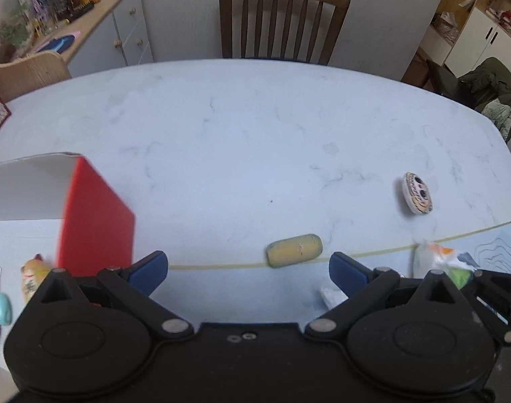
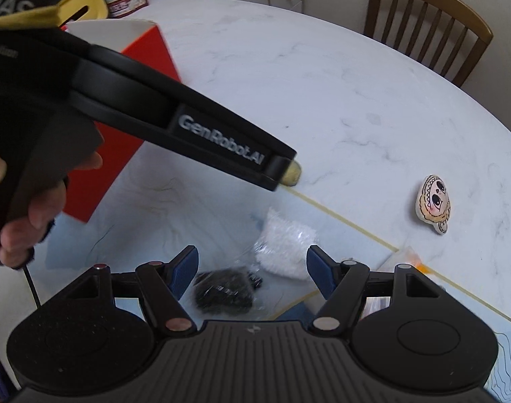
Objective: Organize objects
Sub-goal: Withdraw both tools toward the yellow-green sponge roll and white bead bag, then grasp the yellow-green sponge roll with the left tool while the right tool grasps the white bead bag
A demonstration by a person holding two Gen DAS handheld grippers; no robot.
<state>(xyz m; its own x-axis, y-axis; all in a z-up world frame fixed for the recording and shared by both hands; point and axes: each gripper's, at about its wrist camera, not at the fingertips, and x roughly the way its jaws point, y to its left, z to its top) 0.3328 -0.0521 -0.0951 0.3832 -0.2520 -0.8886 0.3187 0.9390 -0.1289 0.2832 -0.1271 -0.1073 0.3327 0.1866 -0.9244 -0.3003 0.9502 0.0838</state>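
- Progress, as a judgement: early to middling; the red box [image 1: 97, 215] stands open at nine o'clock on the table [image 1: 255, 127], and loose things lie outside it, so most sorting looks undone.
- Left to gather: a yellow eraser [image 1: 294, 250] at twelve o'clock just ahead of the left gripper [image 1: 248, 272]; a painted face charm [image 1: 418, 193] at two o'clock; a cat figurine [image 1: 33, 277] and a teal piece [image 1: 1, 309] at nine o'clock beside the box.
- Left gripper: jaws wide apart, holding nothing, touching nothing.
- Right gripper [image 2: 252, 273]: jaws wide apart and empty, hovering over a clear bag of black bits [image 2: 225, 290] and a white packet [image 2: 285, 241].
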